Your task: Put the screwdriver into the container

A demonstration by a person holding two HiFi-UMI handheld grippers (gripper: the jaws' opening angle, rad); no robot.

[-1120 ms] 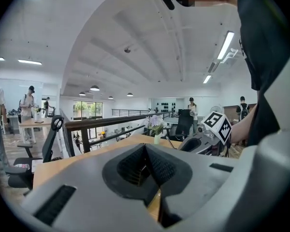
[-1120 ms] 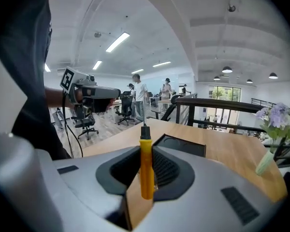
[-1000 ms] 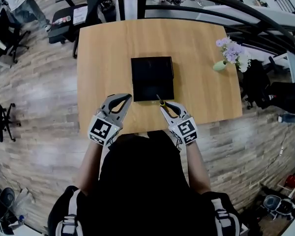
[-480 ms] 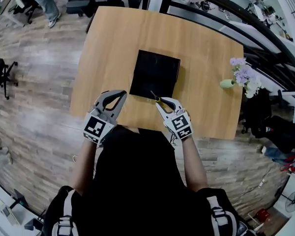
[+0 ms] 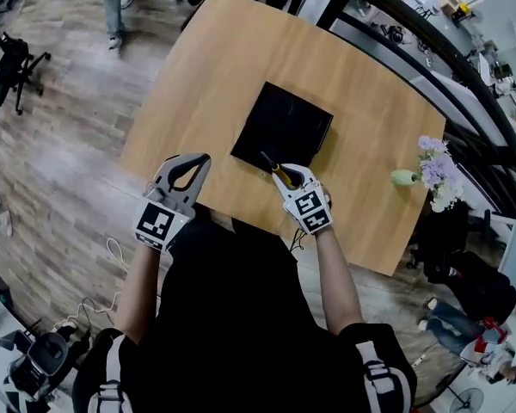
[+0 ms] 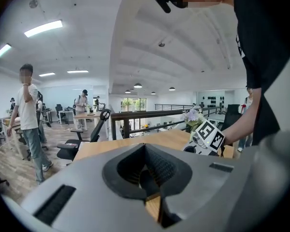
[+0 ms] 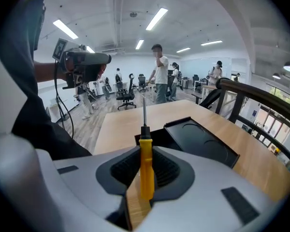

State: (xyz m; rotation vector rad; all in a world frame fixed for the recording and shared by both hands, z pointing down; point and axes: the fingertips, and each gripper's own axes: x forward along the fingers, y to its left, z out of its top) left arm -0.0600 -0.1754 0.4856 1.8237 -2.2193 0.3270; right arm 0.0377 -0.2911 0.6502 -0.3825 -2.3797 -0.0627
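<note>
A black square container [image 5: 282,126] lies in the middle of the wooden table [image 5: 224,67]. My right gripper [image 5: 285,174] is shut on a screwdriver [image 5: 275,169] with a yellow handle. Its metal shaft points forward, and the tip reaches the container's near edge. In the right gripper view the yellow handle [image 7: 146,173] stands upright between the pads of the right gripper [image 7: 146,153], with the container [image 7: 203,141] just ahead. My left gripper [image 5: 202,158] hovers at the table's near edge, left of the container. The left gripper [image 6: 145,149] is shut and holds nothing.
A small green vase of purple flowers [image 5: 428,163] stands near the table's right edge. A dark railing [image 5: 430,41] runs behind the table. Office chairs [image 5: 13,58] and people stand on the wooden floor to the left.
The head view has swung, so the table now looks rotated. Both grippers keep about the same places relative to the container, and the screwdriver stays gripped.
</note>
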